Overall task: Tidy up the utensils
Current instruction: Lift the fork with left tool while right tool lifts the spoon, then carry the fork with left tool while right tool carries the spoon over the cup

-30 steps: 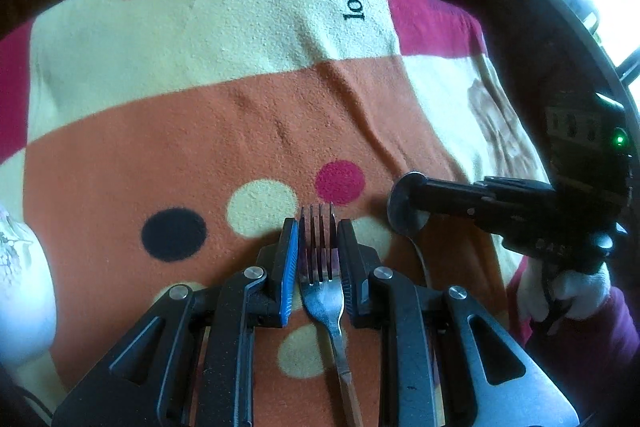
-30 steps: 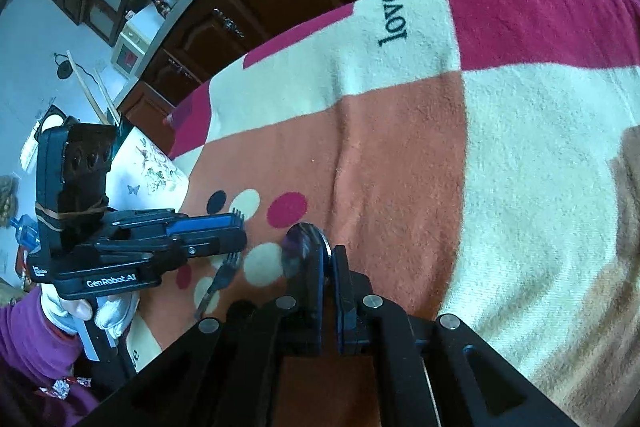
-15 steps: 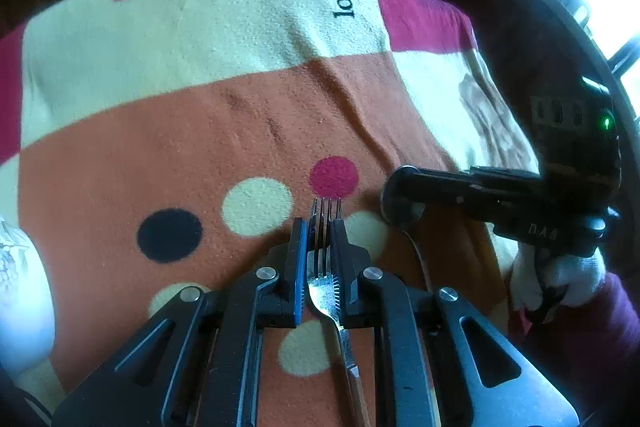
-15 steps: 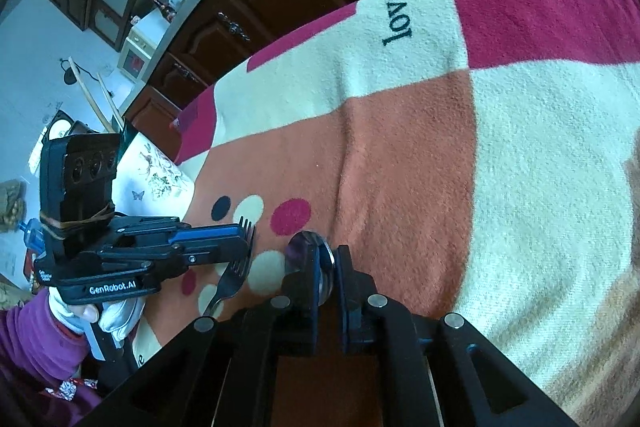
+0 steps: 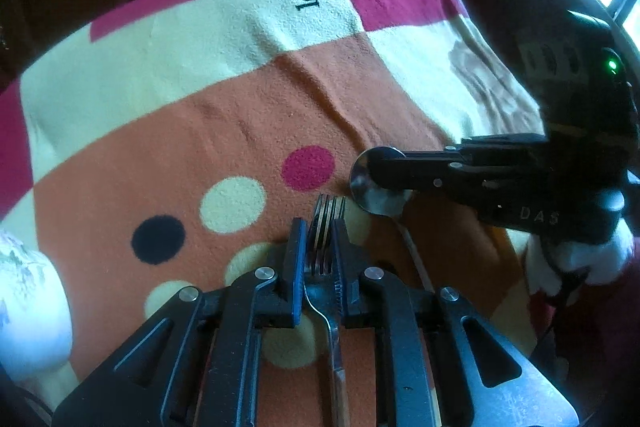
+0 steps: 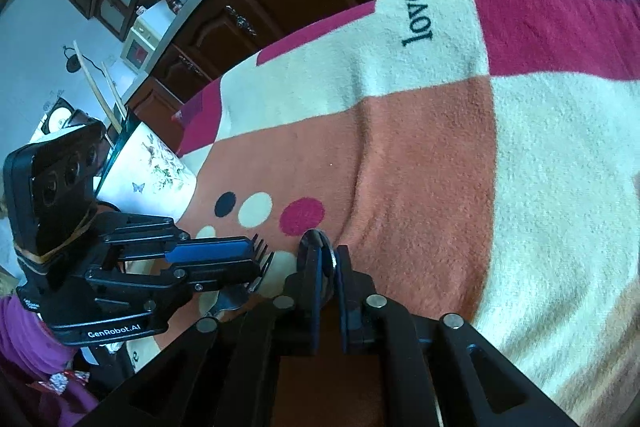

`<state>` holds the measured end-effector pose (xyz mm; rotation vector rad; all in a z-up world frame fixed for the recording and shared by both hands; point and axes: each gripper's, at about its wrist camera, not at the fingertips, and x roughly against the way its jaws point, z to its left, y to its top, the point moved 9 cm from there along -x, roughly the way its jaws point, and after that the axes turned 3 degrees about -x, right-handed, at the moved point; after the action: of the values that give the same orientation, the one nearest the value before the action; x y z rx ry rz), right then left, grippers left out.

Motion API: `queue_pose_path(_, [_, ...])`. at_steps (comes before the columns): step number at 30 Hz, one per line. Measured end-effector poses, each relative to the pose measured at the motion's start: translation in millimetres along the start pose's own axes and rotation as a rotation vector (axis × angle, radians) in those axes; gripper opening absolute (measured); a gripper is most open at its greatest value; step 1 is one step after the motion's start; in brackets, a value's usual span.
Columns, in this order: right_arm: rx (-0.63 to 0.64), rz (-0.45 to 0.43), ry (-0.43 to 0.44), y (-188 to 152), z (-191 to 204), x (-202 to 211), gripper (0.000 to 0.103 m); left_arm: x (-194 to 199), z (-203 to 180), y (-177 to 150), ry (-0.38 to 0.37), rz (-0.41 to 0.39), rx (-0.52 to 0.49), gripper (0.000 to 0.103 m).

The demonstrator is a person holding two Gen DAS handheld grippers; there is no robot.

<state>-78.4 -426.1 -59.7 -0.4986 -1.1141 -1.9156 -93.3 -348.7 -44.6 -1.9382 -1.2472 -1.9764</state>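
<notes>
While a second ago the left tool (image 5: 320,251) stood wide around the fork (image 5: 325,227), its two fingers now press flat against the sides of the fork's head, with only the tine tips poking out ahead. That narrowing is the real change: the fork has gone from merely straddled to clamped, its handle trailing back under the tool over the patterned blanket (image 5: 224,115). Whether it has left the cloth yet I cannot tell. The right tool (image 6: 326,263) is as it was, closed edge-on around the bowl of a spoon (image 5: 374,187), which sits just beside the fork tips, near the magenta dot (its thin handle runs back toward the person's side). In the right wrist view the two tools are close together, side by side. With both utensils gripped, picking up looks done; what remains, I judge, is carrying them to wherever they belong, a place not evident here.
</notes>
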Motion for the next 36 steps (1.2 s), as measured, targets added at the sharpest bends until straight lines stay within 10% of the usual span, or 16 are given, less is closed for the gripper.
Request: queue_pose_path(36, [0.219,-0.218,-0.102,9.9,151.4,93.7,0.003,211.1,31.9,-30.2,0.048,-0.37,0.17,0.001])
